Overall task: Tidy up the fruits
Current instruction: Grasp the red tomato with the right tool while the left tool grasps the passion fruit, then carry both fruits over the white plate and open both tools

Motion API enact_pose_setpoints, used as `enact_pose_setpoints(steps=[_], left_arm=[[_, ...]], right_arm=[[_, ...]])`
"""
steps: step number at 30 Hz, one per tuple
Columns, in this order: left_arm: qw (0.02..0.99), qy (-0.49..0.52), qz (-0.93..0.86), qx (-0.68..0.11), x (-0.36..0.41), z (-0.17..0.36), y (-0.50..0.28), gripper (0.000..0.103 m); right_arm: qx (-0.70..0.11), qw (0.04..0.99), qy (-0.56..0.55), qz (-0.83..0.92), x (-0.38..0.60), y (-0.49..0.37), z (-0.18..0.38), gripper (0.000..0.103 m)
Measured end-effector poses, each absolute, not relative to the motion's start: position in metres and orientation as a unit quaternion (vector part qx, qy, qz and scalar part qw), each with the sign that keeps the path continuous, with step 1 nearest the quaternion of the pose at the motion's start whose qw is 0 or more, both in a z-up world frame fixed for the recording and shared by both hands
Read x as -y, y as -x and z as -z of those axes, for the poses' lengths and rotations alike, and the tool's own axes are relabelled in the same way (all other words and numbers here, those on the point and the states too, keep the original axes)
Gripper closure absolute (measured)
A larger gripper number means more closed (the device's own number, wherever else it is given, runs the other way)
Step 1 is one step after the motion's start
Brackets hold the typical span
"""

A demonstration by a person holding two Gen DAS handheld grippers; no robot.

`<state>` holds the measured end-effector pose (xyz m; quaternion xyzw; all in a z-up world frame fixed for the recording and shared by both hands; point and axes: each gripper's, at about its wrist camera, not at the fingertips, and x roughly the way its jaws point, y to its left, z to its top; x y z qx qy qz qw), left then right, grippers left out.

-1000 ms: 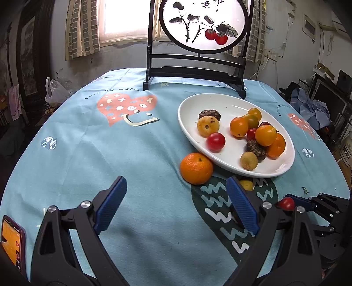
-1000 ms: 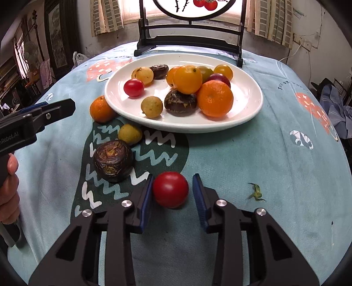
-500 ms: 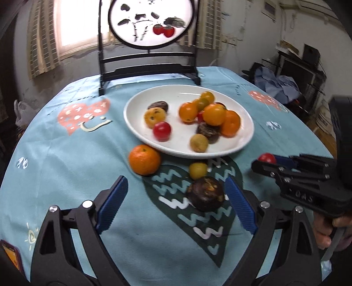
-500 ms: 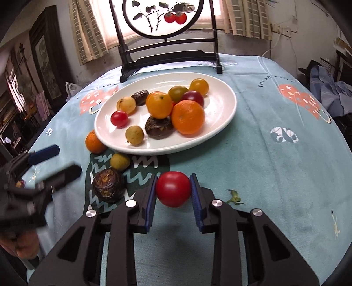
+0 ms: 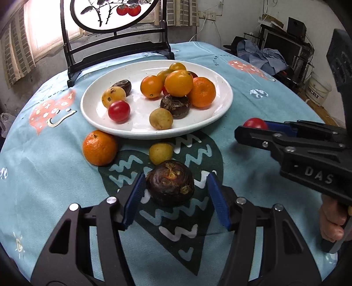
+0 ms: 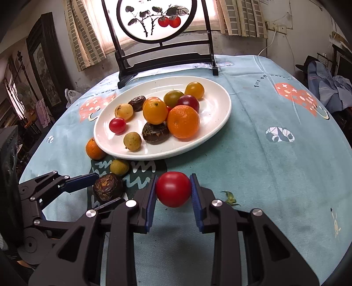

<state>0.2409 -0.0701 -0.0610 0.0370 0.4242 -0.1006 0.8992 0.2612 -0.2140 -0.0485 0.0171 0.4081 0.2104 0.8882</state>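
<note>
The left gripper (image 5: 175, 198) is seen low over the tablecloth (image 5: 44, 187) near the table's front edge. Its jaws have just been closing and stand part way apart around a dark brown water chestnut (image 5: 170, 182); the left pad looks to be at its skin, while a gap is left at the right pad, so no clamp is seen. The chestnut rests on the dark zigzag print.

The right gripper (image 6: 172, 193) is clamped on a red tomato (image 6: 173, 189), which is pressed by both blue pads and held clear of the cloth. A green stem scrap (image 6: 230, 199) is seen on the cloth just right of it. The hand (image 5: 332, 220) on its handle is seen at the right edge of the left view.

Just beyond the chestnut a small yellow-green fruit (image 5: 160, 153) is seen, and a tangerine (image 5: 100, 147) lies to its left, touching or nearly touching the plate rim. Farther back a white oval plate (image 5: 222, 105) is seen at mid table, loaded with tangerines, cherry tomatoes, yellow fruits and more chestnuts. At the far edge a black-framed round painted screen (image 6: 158, 19) is set.
</note>
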Motion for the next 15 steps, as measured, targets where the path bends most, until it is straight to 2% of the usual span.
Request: enact_pose_setpoints(steps=[4,6,15], left_arm=[[0.897,-0.029,0.09,-0.433,0.0661,0.0647,-0.2447,0.043],[0.893,-0.028,0.089,-0.44,0.0654,0.0678,-0.2466,0.054],[0.895,-0.024,0.086,-0.438,0.0627,0.066,-0.2421,0.056]], right_arm=[[-0.407,0.888,-0.02,-0.212,0.215,-0.2608,0.0465,0.073],[-0.406,0.888,-0.019,-0.213,0.2148,-0.2601,0.0462,0.073],[-0.405,0.888,-0.02,-0.215,0.2155,-0.2595,0.0454,0.073]])
